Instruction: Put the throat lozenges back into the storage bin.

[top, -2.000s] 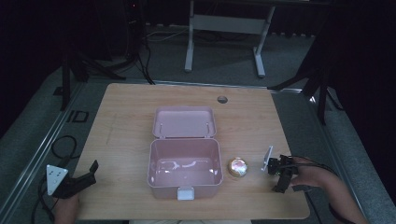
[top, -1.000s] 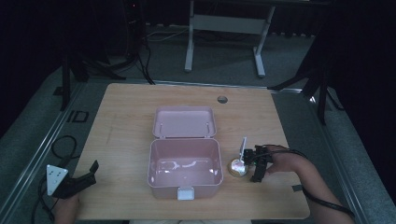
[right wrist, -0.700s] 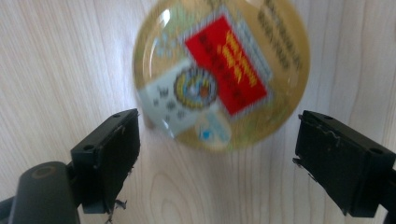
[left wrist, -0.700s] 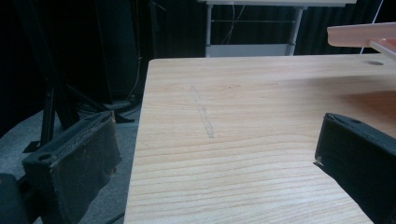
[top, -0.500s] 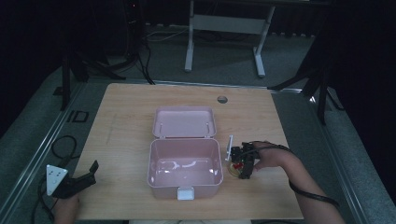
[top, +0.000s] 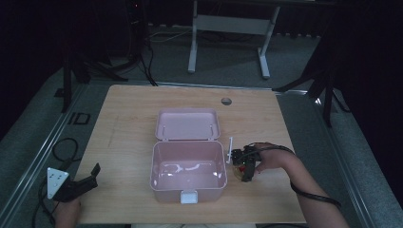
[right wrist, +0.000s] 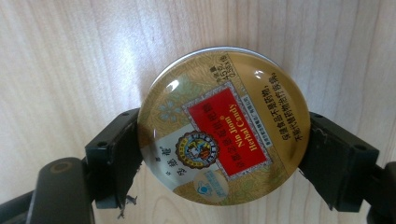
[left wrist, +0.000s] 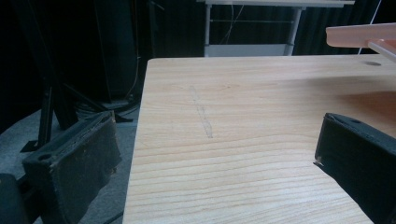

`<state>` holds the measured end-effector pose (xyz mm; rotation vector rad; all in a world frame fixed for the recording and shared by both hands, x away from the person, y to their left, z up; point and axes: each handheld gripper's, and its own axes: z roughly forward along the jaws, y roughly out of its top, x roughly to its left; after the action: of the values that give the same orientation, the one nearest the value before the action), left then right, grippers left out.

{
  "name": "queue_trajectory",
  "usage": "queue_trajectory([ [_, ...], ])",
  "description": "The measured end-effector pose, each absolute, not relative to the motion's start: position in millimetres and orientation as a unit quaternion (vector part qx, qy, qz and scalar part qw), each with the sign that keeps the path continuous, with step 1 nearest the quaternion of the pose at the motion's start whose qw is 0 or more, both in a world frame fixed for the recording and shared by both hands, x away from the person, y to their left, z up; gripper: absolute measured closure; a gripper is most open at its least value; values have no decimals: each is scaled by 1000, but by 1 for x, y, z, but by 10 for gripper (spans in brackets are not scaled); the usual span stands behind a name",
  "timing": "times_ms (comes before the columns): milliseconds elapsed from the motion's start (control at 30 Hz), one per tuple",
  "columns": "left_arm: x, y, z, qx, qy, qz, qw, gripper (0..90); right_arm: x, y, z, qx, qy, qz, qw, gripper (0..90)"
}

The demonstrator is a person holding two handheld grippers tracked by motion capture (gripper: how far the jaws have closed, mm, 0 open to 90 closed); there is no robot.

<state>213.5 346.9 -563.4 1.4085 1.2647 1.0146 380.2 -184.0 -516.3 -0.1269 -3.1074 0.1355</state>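
Right gripper jaws flank the round candy tin, touching its sides, beside the pink box near the table's right edge.

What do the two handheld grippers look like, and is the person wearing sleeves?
Both grippers, left and right, are black with blocky padded jaws. The left carries a grey three-cornered plate. A black cable loops around the right forearm. No sleeves are visible.

The left gripper is black, with a grey three-cornered plate on top and a dark cable trailing off. Its blocky fingers carry worn, frayed pads and a round hole. The right gripper is black too, with a black cable looping along the forearm.
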Motion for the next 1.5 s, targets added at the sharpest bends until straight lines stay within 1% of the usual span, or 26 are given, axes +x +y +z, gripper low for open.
queue_trajectory([
  [267,214,347,-563,577,518,415,476,3,379,-187,-504,-55,-996,55,32,199],
  [700,214,347,-563,577,518,415,475,3,372,-188,-466,-77,-995,52,36,199],
  [900,214,347,-563,577,519,414,476,3,367,-187,-433,-92,-994,38,41,199],
  [1200,214,347,-563,576,519,414,476,3,361,-174,-392,-90,-995,29,28,200],
  [1500,214,347,-563,576,520,413,477,3,354,-148,-372,-63,-998,11,23,200],
])
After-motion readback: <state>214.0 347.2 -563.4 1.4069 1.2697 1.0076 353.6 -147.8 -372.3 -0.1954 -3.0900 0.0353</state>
